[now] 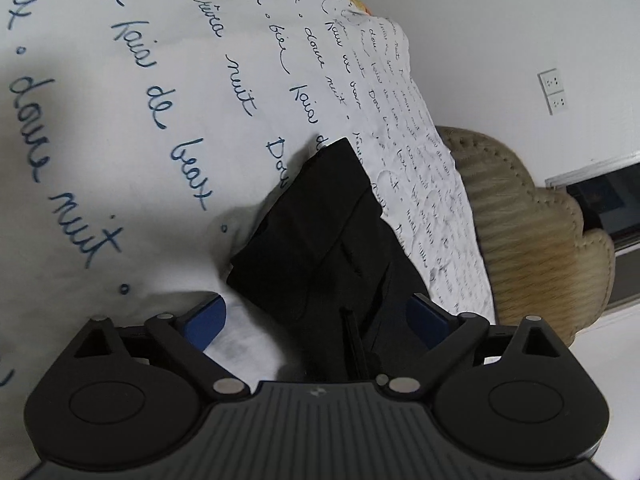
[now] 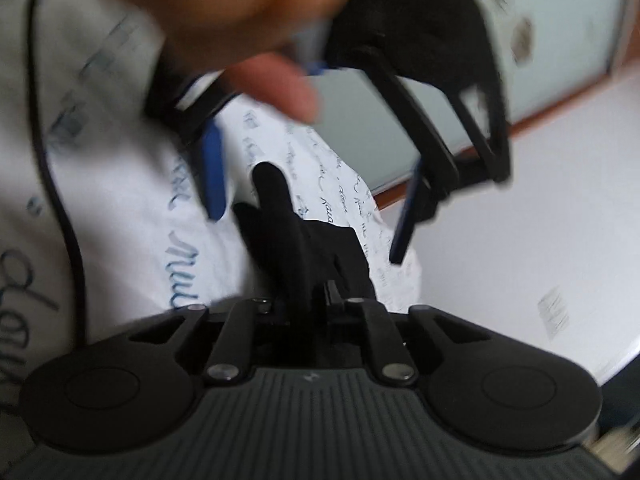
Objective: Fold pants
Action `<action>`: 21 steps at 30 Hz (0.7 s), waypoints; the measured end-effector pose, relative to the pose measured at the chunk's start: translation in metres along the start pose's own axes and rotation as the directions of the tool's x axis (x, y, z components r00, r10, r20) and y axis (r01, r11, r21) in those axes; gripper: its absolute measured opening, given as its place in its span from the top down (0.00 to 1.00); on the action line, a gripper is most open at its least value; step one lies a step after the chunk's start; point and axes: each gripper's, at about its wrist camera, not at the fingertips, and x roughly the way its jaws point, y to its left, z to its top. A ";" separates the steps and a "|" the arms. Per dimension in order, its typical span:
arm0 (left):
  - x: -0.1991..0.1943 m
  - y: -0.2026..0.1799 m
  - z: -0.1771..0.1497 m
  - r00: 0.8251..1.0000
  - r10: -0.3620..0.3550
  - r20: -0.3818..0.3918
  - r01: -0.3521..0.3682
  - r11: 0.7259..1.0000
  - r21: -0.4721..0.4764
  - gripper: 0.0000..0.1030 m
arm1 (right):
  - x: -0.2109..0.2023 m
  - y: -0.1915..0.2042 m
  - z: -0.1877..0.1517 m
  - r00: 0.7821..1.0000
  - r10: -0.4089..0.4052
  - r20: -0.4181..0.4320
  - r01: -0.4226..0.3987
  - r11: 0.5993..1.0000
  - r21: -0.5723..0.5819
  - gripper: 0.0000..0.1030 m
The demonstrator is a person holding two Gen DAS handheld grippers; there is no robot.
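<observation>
The black pants (image 1: pixel 332 240) lie folded on a white bedspread with blue handwriting (image 1: pixel 120 128), near its edge. My left gripper (image 1: pixel 316 316) is open, its blue pads (image 1: pixel 208 320) wide apart on either side of the near end of the pants. In the blurred right wrist view the left gripper (image 2: pixel 308 208) hangs open above the pants (image 2: pixel 304 240), held by a hand (image 2: pixel 260 40). My right gripper (image 2: pixel 308 304) appears shut on the near end of the pants; its fingertips are hidden in black cloth.
A beige tufted armchair (image 1: pixel 532 220) stands beside the bed. A white wall with sockets (image 1: pixel 554 90) is behind it. The white floor (image 2: pixel 520 220) and a pale cabinet (image 2: pixel 540 40) show past the bed edge.
</observation>
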 end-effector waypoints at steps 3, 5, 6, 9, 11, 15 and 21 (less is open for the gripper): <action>0.009 -0.003 0.003 1.000 -0.031 -0.001 0.030 0.999 -0.029 0.05 | -0.003 -0.029 -0.003 0.999 0.053 0.013 -0.054 0.979 0.198 0.90; 0.017 -0.007 0.005 0.999 -0.046 -0.001 0.046 0.998 -0.035 0.05 | -0.006 -0.044 -0.005 0.998 0.058 0.028 -0.064 0.961 0.269 0.90; 0.022 -0.010 0.006 0.999 -0.041 -0.001 0.040 0.999 -0.032 0.05 | -0.007 -0.051 -0.006 0.998 0.063 0.031 -0.069 0.950 0.303 0.90; 0.033 -0.020 0.009 1.000 0.012 0.012 -0.012 1.000 0.018 0.08 | -0.003 -0.068 -0.007 0.995 0.090 0.037 -0.097 0.912 0.399 0.90; 0.034 -0.029 0.011 0.998 0.048 0.042 -0.051 0.996 0.073 0.27 | -0.003 -0.073 -0.009 0.994 0.100 0.039 -0.107 0.898 0.426 0.90; 0.038 -0.040 0.016 0.993 0.097 0.060 -0.105 0.982 0.156 0.72 | -0.010 -0.068 -0.012 0.990 0.136 0.024 -0.134 0.898 0.418 0.85; 0.033 -0.041 0.014 0.990 0.110 0.085 -0.127 0.962 0.241 0.79 | -0.033 -0.062 -0.022 0.985 0.171 0.008 -0.160 0.906 0.392 0.57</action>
